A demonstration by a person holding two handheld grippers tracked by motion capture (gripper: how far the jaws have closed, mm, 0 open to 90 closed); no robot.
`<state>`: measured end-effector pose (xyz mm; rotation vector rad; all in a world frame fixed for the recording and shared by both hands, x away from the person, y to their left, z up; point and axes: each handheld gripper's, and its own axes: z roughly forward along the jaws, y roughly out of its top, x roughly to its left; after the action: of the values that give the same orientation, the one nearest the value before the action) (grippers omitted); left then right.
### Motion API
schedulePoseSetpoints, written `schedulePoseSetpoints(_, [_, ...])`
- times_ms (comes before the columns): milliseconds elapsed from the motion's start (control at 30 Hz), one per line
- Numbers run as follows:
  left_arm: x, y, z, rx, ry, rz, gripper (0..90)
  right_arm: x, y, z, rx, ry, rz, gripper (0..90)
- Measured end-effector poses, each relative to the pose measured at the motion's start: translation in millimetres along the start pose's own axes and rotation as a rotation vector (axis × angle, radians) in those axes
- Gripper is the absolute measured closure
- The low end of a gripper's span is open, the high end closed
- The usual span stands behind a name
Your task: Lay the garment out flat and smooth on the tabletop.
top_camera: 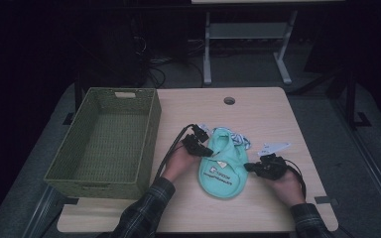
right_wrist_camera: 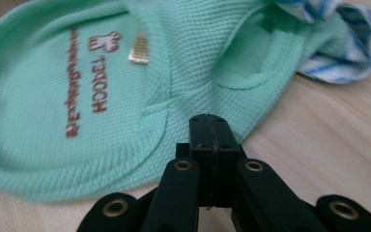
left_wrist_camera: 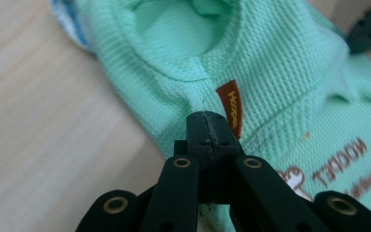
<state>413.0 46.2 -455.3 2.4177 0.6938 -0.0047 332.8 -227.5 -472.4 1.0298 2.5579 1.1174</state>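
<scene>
Garment: mint-green knit, small, with brown lettering on its body and a striped blue-and-white piece showing at its far end. It lies flat on the table, right of centre on the near half, between the two hands.

Left gripper: at the garment's left edge, near an opening in the knit. In the left gripper view the jaws are pressed together, with a fold of green fabric drawn up into the tips, so it pinches the garment. A small brown tag sits just beside the jaw tips.

Right gripper: at the garment's right edge. In the right gripper view the jaws are likewise pressed together, tips at the curved seam of an opening; the fabric puckers toward them, consistent with a pinch on the edge.

Left hand and right hand come in from the near edge in plaid sleeves.

Basket: green woven, rectangular, on the left part of the table, beside the left hand and apart from the garment.
</scene>
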Motion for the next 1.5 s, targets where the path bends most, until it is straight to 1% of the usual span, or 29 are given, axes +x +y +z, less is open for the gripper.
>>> schedulePoseSetpoints(133, [-11.4, -7.8, -3.3, 0.004, -0.022, 0.007, 89.7, -4.3, 0.1, -1.9, 0.008, -0.013, -0.004, 89.8])
schedulePoseSetpoints(167, [-14.6, -10.4, -4.5, 0.009, -0.033, 0.016, 89.6, -5.7, 0.2, -2.4, 0.011, -0.019, -0.006, 89.8])
schedulePoseSetpoints(200, [-18.1, -12.7, -4.8, 0.001, -0.04, 0.01, 89.7, -7.5, 0.4, -3.1, 0.015, -0.024, -0.004, 89.8])
schedulePoseSetpoints(267, [-23.3, -16.9, -6.4, -0.001, -0.052, 0.02, 89.6, -11.0, 0.5, -3.8, 0.018, -0.031, -0.007, 89.8])
schedulePoseSetpoints(300, [-25.2, -18.3, -7.1, -0.006, -0.05, 0.022, 89.6, -12.9, 0.3, -3.8, 0.012, -0.032, 0.002, 89.9])
schedulePoseSetpoints(333, [-27.5, -20.7, -8.4, -0.016, -0.044, 0.027, 89.2, -14.2, 0.1, -3.7, 0.008, -0.032, 0.001, 89.8])
schedulePoseSetpoints(433, [-26.8, -26.1, -12.9, -0.027, -0.019, 0.03, 88.3, -15.1, -0.6, -3.6, 0.001, -0.031, 0.002, 89.8])
schedulePoseSetpoints(467, [-26.2, -28.2, -14.0, -0.039, -0.021, 0.002, 88.3, -14.7, -0.6, -3.5, 0.001, -0.034, 0.002, 89.8])
schedulePoseSetpoints(533, [-24.5, -29.8, -16.2, -0.038, -0.025, 0.008, 88.3, -13.8, -0.2, -3.7, 0.006, -0.039, 0.001, 89.8])
schedulePoseSetpoints(567, [-26.2, -30.2, -16.0, -0.05, -0.035, -0.002, 88.2, -13.8, -0.3, -3.7, 0.005, -0.039, 0.002, 89.7])
schedulePoseSetpoints(700, [-34.5, -28.6, -15.5, -0.051, -0.061, 0.017, 85.5, -14.1, -0.7, -3.6, 0.0, -0.038, 0.005, 89.7])
schedulePoseSetpoints(733, [-35.9, -28.3, -15.6, -0.054, -0.055, 0.018, 84.6, -13.7, -0.7, -3.6, 0.001, -0.04, 0.004, 89.7])
schedulePoseSetpoints(767, [-36.4, -27.8, -16.1, -0.06, -0.047, 0.028, 84.0, -13.5, -0.6, -3.7, 0.003, -0.041, 0.003, 89.8])
schedulePoseSetpoints(800, [-36.2, -27.3, -16.9, -0.075, -0.033, 0.02, 83.5, -13.3, -0.5, -3.8, 0.005, -0.042, 0.003, 89.7])
schedulePoseSetpoints(833, [-34.3, -27.0, -17.7, -0.078, -0.022, 0.027, 83.3, -13.3, -0.4, -3.8, 0.005, -0.042, 0.004, 89.6])
schedulePoseSetpoints(867, [-32.1, -26.9, -18.3, -0.086, -0.009, 0.02, 83.3, -13.3, -0.4, -3.7, 0.004, -0.042, 0.004, 89.3])
schedulePoseSetpoints(900, [-29.4, -27.1, -18.6, -0.09, -0.006, 0.011, 83.3, -13.1, -0.3, -3.8, 0.005, -0.041, 0.008, 88.4])
schedulePoseSetpoints(967, [-27.3, -27.7, -16.3, -0.097, -0.014, -0.011, 83.3, -12.2, 0.0, -4.4, 0.008, -0.034, 0.008, 84.4])
schedulePoseSetpoints(1033, [-28.6, -27.9, -14.4, -0.085, -0.019, 0.0, 82.0, -10.3, -0.5, -7.0, -0.009, 0.0, 0.016, 82.5])
schedulePoseSetpoints(1067, [-29.7, -27.8, -13.4, -0.075, -0.019, 0.014, 81.1, -8.6, -0.6, -8.5, -0.012, 0.004, 0.019, 81.7])
schedulePoseSetpoints(1167, [-33.1, -26.7, -10.2, -0.076, -0.026, 0.015, 78.0, -1.1, -2.0, -15.2, -0.026, 0.021, 0.012, 78.1])
schedulePoseSetpoints(1200, [-33.5, -26.2, -9.3, -0.061, -0.023, 0.029, 77.3, 0.5, -2.5, -16.0, -0.026, 0.027, 0.013, 76.5])
schedulePoseSetpoints(1267, [-35.5, -26.2, -5.9, -0.063, -0.026, 0.028, 74.2, 3.8, -4.4, -16.8, -0.02, 0.033, 0.0, 73.2])
schedulePoseSetpoints(1300, [-36.0, -26.1, -5.2, -0.064, -0.031, 0.03, 72.1, 5.9, -5.1, -16.4, -0.014, 0.042, 0.011, 71.6])
schedulePoseSetpoints(1367, [-37.4, -25.1, -4.0, -0.067, -0.035, 0.034, 69.0, 7.4, -7.1, -13.3, 0.003, 0.042, -0.003, 69.4])
schedulePoseSetpoints(1400, [-38.4, -24.7, -2.9, -0.076, -0.038, 0.026, 66.2, 8.8, -8.5, -11.0, 0.022, 0.042, -0.001, 68.7])
schedulePoseSetpoints(1433, [-38.4, -24.4, -2.8, -0.073, -0.039, 0.03, 63.8, 9.2, -9.2, -10.7, 0.012, 0.046, 0.001, 68.0])
schedulePoseSetpoints(1467, [-39.3, -24.2, -2.0, -0.08, -0.034, 0.029, 62.2, 9.3, -8.9, -10.7, 0.015, 0.044, -0.001, 68.2])
schedulePoseSetpoints(1500, [-39.4, -24.0, -2.0, -0.08, -0.028, 0.032, 61.2, 11.0, -8.5, -10.6, 0.019, 0.03, -0.018, 70.6])
